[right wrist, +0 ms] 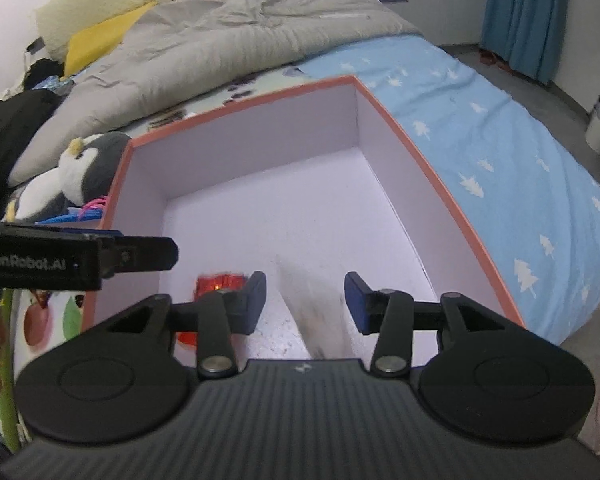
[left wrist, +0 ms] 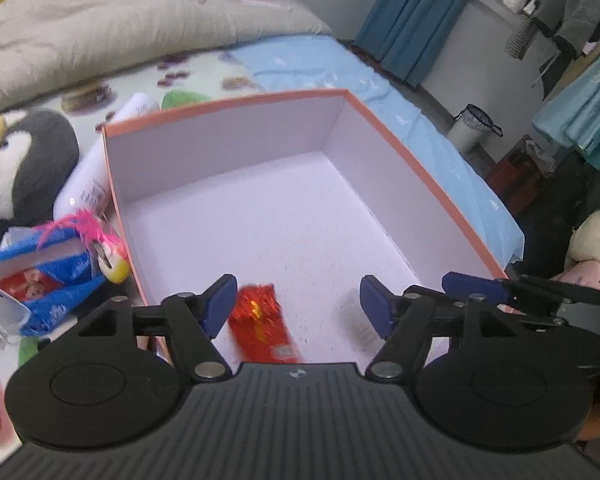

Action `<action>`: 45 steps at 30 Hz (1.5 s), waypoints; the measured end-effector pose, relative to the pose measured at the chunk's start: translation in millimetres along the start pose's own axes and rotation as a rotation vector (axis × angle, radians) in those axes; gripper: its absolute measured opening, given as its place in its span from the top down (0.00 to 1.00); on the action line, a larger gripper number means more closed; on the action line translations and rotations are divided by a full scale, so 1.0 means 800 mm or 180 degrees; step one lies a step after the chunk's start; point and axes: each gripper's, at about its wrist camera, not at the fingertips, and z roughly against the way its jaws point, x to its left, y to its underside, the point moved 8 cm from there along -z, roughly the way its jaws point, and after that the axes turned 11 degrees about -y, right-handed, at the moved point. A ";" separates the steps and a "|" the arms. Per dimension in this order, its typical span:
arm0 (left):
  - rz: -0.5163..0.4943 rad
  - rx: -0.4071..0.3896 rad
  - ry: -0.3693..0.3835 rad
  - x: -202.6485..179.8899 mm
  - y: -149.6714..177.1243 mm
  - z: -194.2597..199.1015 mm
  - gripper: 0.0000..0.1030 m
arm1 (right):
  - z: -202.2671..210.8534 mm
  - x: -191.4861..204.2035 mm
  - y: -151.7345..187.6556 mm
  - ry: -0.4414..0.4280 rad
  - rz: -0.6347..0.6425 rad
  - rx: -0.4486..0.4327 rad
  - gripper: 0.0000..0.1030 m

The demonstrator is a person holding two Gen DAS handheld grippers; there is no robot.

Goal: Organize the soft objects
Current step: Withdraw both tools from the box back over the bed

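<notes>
**Both grippers open over the box: stray drops and missed items are the risk**

Left wrist view: the left gripper [left wrist: 298, 304] hangs over the near end of the orange-rimmed box [left wrist: 420, 168], jaws apart, nothing pressed between them. The red foil packet [left wrist: 262, 322] lies on the box floor just below and beside the left finger, blurred. If it is not settled, it could slide under the fingers and get nudged. Off to the gripper's left, outside the box, sit the penguin plush [left wrist: 20, 160], a white bottle [left wrist: 88, 188] and a blue packet with pink fluff [left wrist: 56, 264], tightly packed; a grab there could catch the wrong thing.

Right wrist view: the right gripper [right wrist: 305, 300] is also open and holds nothing. A blurred whitish item [right wrist: 320, 320] shows between the fingers, seemingly loose; cannot tell what it is or whether it rests on the floor. The left gripper's arm [right wrist: 76, 258] is near on its left, so a collision is possible.
</notes>
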 end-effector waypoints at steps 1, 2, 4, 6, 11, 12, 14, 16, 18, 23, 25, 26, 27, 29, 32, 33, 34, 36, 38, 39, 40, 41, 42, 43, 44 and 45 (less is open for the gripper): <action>-0.0048 -0.0057 -0.0025 -0.002 0.000 0.007 0.29 | 0.004 0.003 -0.003 -0.0004 0.0021 -0.0043 0.55; -0.0088 -0.0115 -0.0055 -0.002 0.000 0.014 0.29 | 0.008 0.005 -0.004 -0.0005 0.0027 -0.0083 0.55; -0.0164 -0.0252 -0.0109 -0.002 -0.001 0.031 0.29 | 0.017 0.010 -0.008 -0.0020 0.0030 -0.0176 0.55; -0.0226 -0.0388 -0.0161 -0.001 -0.001 0.050 0.29 | 0.026 0.016 -0.012 -0.0065 0.0037 -0.0273 0.55; -0.0332 -0.0728 -0.0309 0.011 0.002 0.101 0.29 | 0.054 0.042 -0.019 -0.0093 0.0178 -0.0527 0.55; -0.0316 -0.0778 -0.0314 0.015 0.003 0.110 0.29 | 0.061 0.049 -0.020 -0.0106 0.0216 -0.0583 0.55; -0.0270 -0.0865 -0.0302 0.025 0.005 0.129 0.29 | 0.075 0.063 -0.020 -0.0138 0.0282 -0.0700 0.55; -0.0209 -0.0949 -0.0299 0.037 0.010 0.148 0.29 | 0.087 0.078 -0.019 -0.0190 0.0351 -0.0787 0.55; -0.0163 -0.1026 -0.0305 0.048 0.018 0.168 0.29 | 0.098 0.092 -0.016 -0.0237 0.0386 -0.0879 0.55; -0.0050 -0.1229 -0.0400 0.078 0.043 0.213 0.29 | 0.120 0.127 -0.004 -0.0373 0.0501 -0.1041 0.55; -0.0012 -0.1227 -0.0419 0.089 0.060 0.229 0.29 | 0.127 0.139 0.000 -0.0442 0.0505 -0.1079 0.55; -0.0011 -0.1236 -0.0434 0.093 0.068 0.235 0.29 | 0.131 0.145 0.002 -0.0463 0.0517 -0.1104 0.55; -0.0010 -0.1248 -0.0466 0.097 0.077 0.242 0.29 | 0.135 0.151 0.005 -0.0489 0.0531 -0.1126 0.55; 0.0021 -0.1261 -0.0505 0.106 0.094 0.254 0.29 | 0.140 0.162 0.010 -0.0544 0.0544 -0.1153 0.55; 0.0110 -0.1270 -0.0461 0.117 0.117 0.269 0.29 | 0.146 0.179 0.022 -0.0587 0.0605 -0.1200 0.55; 0.0140 -0.1273 -0.0456 0.122 0.123 0.274 0.29 | 0.148 0.184 0.028 -0.0606 0.0612 -0.1219 0.55; 0.0173 -0.1277 -0.0462 0.126 0.129 0.277 0.29 | 0.149 0.188 0.033 -0.0617 0.0605 -0.1244 0.55; 0.0207 -0.1312 -0.0510 0.132 0.140 0.283 0.29 | 0.152 0.197 0.044 -0.0590 0.0629 -0.1283 0.55; 0.0232 -0.1319 -0.0540 0.137 0.149 0.285 0.29 | 0.153 0.206 0.055 -0.0596 0.0659 -0.1300 0.55; 0.0237 -0.1313 -0.0547 0.140 0.155 0.285 0.29 | 0.152 0.210 0.060 -0.0602 0.0663 -0.1293 0.55; 0.0232 -0.1307 -0.0570 0.143 0.162 0.285 0.29 | 0.151 0.213 0.065 -0.0610 0.0668 -0.1278 0.55; 0.0229 -0.1307 -0.0609 0.146 0.168 0.286 0.29 | 0.149 0.217 0.070 -0.0613 0.0672 -0.1264 0.55; 0.0235 -0.1308 -0.0649 0.149 0.172 0.285 0.29 | 0.148 0.220 0.075 -0.0611 0.0675 -0.1250 0.55; 0.0243 -0.1312 -0.0685 0.152 0.176 0.285 0.29 | 0.146 0.223 0.081 -0.0619 0.0673 -0.1229 0.55; 0.0256 -0.1311 -0.0710 0.155 0.183 0.286 0.29 | 0.143 0.225 0.087 -0.0634 0.0661 -0.1207 0.55; 0.0272 -0.1306 -0.0724 0.160 0.188 0.287 0.29 | 0.141 0.228 0.093 -0.0650 0.0645 -0.1179 0.55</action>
